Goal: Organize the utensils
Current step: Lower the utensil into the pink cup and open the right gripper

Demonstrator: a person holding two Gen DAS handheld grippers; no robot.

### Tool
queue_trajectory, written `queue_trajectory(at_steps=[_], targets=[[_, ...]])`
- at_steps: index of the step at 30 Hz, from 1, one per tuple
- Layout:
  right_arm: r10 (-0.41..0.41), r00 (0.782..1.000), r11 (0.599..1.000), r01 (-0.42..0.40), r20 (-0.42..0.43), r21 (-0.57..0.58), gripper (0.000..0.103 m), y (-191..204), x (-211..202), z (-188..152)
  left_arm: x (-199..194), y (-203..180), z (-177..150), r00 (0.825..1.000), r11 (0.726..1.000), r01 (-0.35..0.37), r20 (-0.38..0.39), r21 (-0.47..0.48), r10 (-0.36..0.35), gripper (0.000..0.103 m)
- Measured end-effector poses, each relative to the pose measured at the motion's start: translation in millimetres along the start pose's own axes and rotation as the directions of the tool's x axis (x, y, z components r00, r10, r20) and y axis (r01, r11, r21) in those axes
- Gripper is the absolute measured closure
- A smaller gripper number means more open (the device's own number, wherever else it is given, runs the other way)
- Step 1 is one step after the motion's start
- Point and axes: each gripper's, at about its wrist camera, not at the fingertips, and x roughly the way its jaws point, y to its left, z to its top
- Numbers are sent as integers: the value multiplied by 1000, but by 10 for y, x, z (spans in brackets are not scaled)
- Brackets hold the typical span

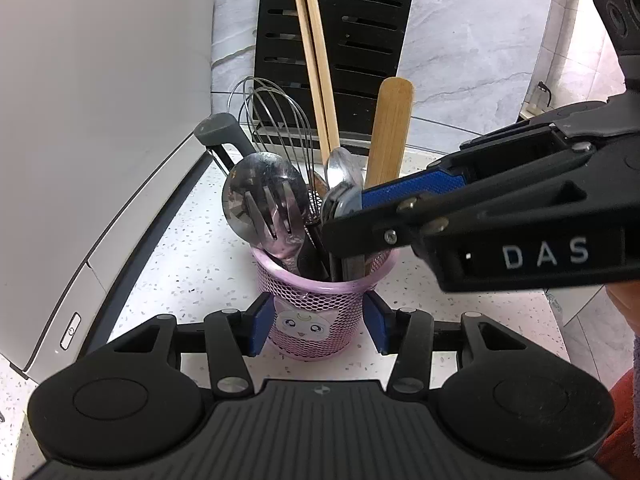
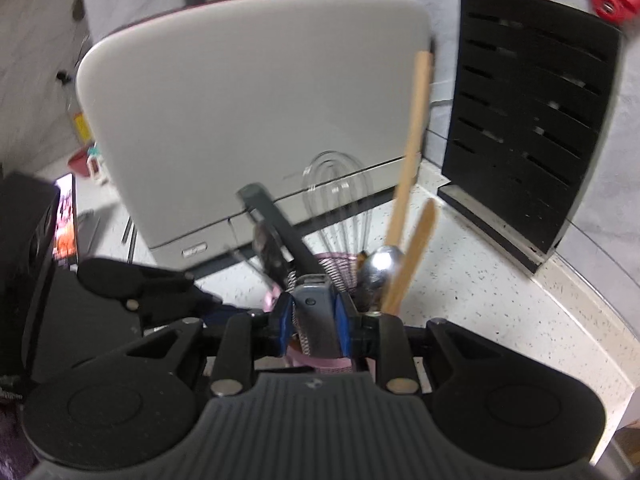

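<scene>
A pink mesh utensil cup (image 1: 316, 300) with a cat face stands on the speckled counter. My left gripper (image 1: 320, 320) is shut on it, one blue pad on each side. The cup holds a whisk (image 1: 276, 120), two wooden chopsticks (image 1: 320, 72), a wooden spatula (image 1: 390, 132), a large spoon (image 1: 260, 188), a fork (image 1: 280, 220) and a dark grey-handled tool (image 1: 218, 128). My right gripper (image 2: 314, 316) reaches in from the right over the cup's rim and is shut on a flat grey utensil handle (image 2: 316, 320). That handle's lower end (image 1: 352, 268) stands inside the cup.
A white appliance (image 1: 100, 120) stands close on the left of the cup. A black slotted knife block (image 1: 340, 40) leans at the wall behind it. The white counter (image 2: 500, 300) ends in an edge at the right. A lit phone (image 2: 66, 220) lies far left.
</scene>
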Motion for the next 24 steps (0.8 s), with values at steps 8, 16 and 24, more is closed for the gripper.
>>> queue_trajectory(at_steps=[8,16,24], targets=[[0,999,998,-3,47,59,72,-70,-79,5,-41,28,-8,1000,1000,0,10,-4,0,47],[30,993,993,-43,115,112,81,-129,-206,36,-54,22,-8,1000,1000,-3,9,3,3,49],[1,997,998,-5,73,65,98,-4,-20,17,-61,26,-3,1000,1000,-2,8,3,2,50]])
